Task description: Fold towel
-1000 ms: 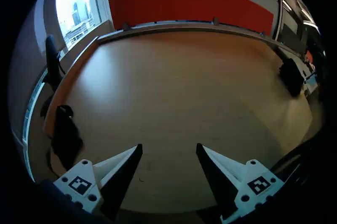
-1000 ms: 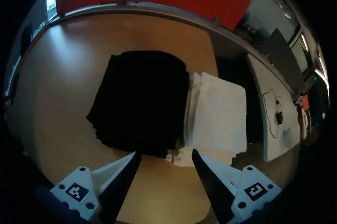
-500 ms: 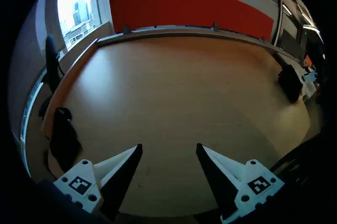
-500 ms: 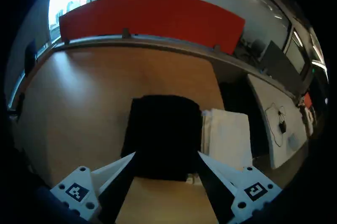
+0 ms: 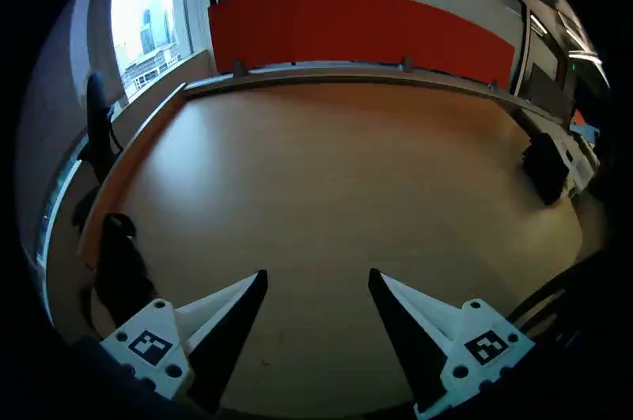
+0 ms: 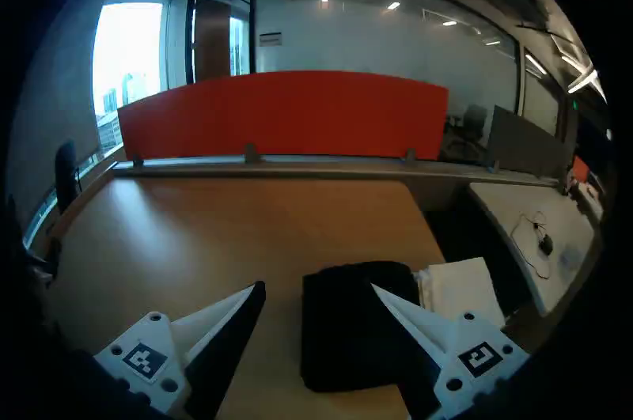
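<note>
1. Plainly, the left gripper is hovering over a bare stretch of the wooden table, with its 2 fingers spread wide and pinching nothing.
2. At that table's left edge a dark, bag-like shape is sitting, too dim to identify, and a red partition is running along the far side.
3. Likewise, the right gripper is hanging above the table with its 2 fingers spread apart and empty, pointing toward the black towel.
4. That black towel is lying flat near the table's right edge as a compact rectangle with squared sides, partly hidden behind the gripper's right-hand finger. To my eye it is looking fully folded.
5. Just right of it a white towel is lying, also in a neat folded block. The 2 are sitting side by side and seem to be touching, though I cannot tell for sure.
6. Judging by this, the folding itself is appearing done, since neither gripper is gripping cloth. At most, some squaring of the 2 blocks seems to be remaining.
</note>
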